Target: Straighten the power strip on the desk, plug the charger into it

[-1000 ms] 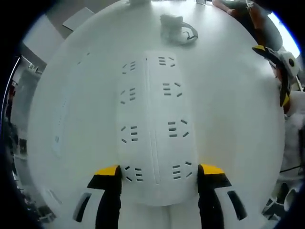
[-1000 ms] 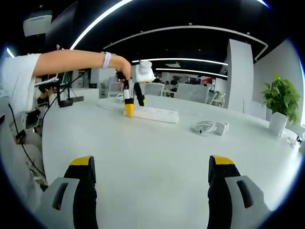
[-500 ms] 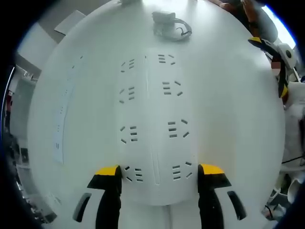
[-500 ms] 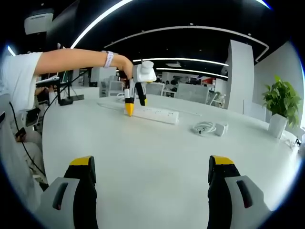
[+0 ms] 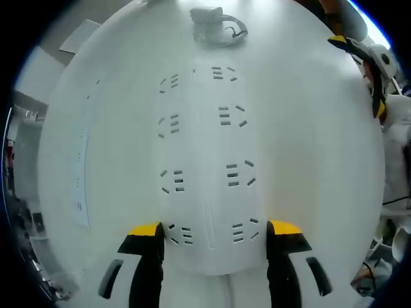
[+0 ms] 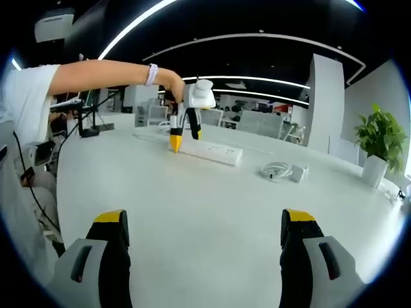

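A long white power strip (image 5: 202,160) lies flat on the white desk (image 5: 308,167), its several sockets facing up. My left gripper (image 5: 215,231) has a yellow-tipped jaw pressed to each long side of the strip's near end, shut on it. In the right gripper view that same left gripper (image 6: 182,136) stands upright at the left end of the power strip (image 6: 209,152). A white charger with its coiled cable (image 5: 215,27) rests beyond the strip's far end, and the charger (image 6: 285,171) lies right of the strip. My right gripper (image 6: 205,224) hovers open over bare desk, holding nothing.
A person's bare arm (image 6: 96,74) reaches in from the left and holds the left gripper. A potted plant (image 6: 374,142) stands at the desk's far right edge. Office desks and chairs sit behind. The right gripper (image 5: 374,70) shows at the left gripper view's upper right.
The left gripper has turned the strip's near end a little: desk and charger have swung leftward in its view. In the right gripper view strip and left gripper sit slightly further right.
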Demonstrator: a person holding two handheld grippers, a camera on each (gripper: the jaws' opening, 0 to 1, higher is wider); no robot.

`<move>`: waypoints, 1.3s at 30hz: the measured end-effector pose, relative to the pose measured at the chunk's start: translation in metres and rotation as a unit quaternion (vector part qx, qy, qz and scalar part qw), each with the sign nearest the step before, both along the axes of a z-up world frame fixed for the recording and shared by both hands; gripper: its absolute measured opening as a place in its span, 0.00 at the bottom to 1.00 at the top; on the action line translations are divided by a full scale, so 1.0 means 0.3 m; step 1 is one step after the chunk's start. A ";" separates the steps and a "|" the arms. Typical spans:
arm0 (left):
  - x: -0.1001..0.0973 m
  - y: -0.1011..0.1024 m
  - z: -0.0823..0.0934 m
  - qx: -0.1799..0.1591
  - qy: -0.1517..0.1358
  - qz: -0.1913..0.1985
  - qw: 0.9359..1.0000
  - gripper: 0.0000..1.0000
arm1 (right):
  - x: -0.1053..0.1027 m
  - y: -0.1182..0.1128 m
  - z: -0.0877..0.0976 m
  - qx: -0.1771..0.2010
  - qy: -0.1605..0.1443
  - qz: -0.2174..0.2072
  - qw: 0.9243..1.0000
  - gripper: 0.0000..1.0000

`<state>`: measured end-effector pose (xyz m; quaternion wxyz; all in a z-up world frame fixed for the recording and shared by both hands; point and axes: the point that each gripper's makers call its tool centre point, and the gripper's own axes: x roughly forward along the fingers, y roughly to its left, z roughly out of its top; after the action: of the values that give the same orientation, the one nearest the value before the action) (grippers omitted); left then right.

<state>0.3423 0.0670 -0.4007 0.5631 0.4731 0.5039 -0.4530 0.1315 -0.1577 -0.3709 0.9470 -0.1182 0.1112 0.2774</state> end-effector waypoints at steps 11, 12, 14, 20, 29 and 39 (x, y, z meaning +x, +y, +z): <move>0.005 0.010 -0.001 0.029 0.001 -0.027 0.999 0.65 | -0.006 -0.012 0.002 -0.010 -0.001 -0.003 1.000 0.98; 0.004 0.010 -0.002 0.030 0.001 -0.030 0.999 0.65 | -0.006 -0.013 0.000 -0.010 0.000 -0.003 1.000 0.98; 0.002 0.010 -0.002 0.030 0.000 -0.034 0.999 0.65 | -0.007 -0.015 -0.003 -0.010 0.001 -0.003 1.000 0.98; -0.004 0.010 -0.002 0.030 0.000 -0.038 0.999 0.65 | -0.005 -0.011 -0.005 -0.010 0.002 -0.002 1.000 0.98; -0.005 0.009 -0.002 0.029 0.000 -0.045 0.999 0.65 | -0.009 -0.005 -0.010 -0.012 0.004 0.000 1.000 0.98; -0.001 0.007 -0.001 0.037 0.000 -0.053 0.998 0.65 | -0.010 -0.013 -0.018 -0.011 0.007 -0.003 1.000 0.98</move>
<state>0.3420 0.0690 -0.4010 0.5209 0.5195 0.4945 -0.4629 0.1284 -0.1617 -0.3762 0.9457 -0.1259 0.1210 0.2741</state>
